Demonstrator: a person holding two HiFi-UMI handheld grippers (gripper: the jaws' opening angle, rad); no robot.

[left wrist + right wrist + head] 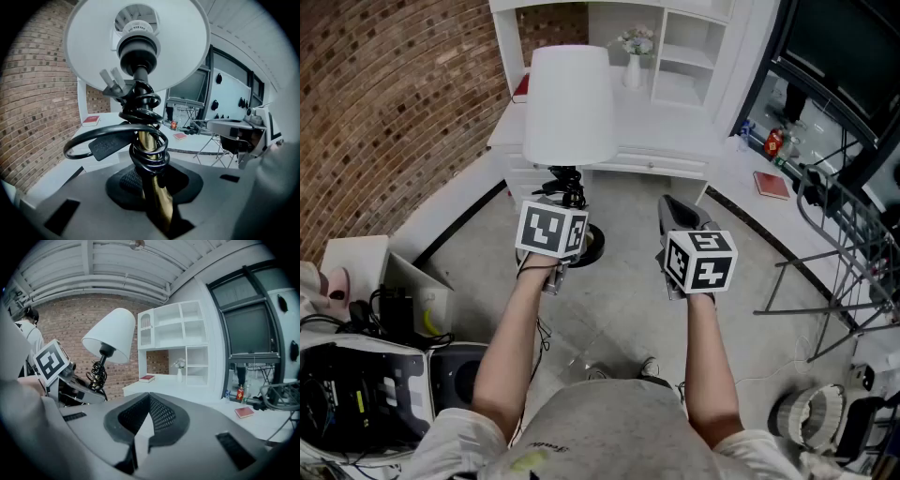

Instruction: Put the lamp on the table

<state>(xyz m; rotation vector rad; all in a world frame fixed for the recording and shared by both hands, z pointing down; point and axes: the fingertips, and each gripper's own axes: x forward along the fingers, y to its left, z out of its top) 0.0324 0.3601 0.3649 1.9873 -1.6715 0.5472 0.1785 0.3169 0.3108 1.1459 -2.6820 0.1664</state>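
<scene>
A lamp with a white shade (pixel 569 103) hangs in the air over the floor, in front of the white table (pixel 675 122). My left gripper (pixel 571 212) is shut on its brass stem (pixel 153 187), just under a black cord (pixel 143 140) coiled round the stem. The black round base (pixel 596 247) shows below the gripper's marker cube. From close up, the left gripper view looks at the underside of the shade (pixel 136 42). My right gripper (pixel 680 214) is beside it on the right, shut with nothing in it (pixel 143 427). Its view shows the lamp (pixel 112 333) at left.
On the table stand a white shelf unit (pixel 694 37), a vase of flowers (pixel 634 56) and a red book (pixel 521 86). Another red book (pixel 772 185) and a red bottle (pixel 774 142) are at right. A metal rack (pixel 853 244) is further right, and boxes and cables (pixel 366 375) at lower left.
</scene>
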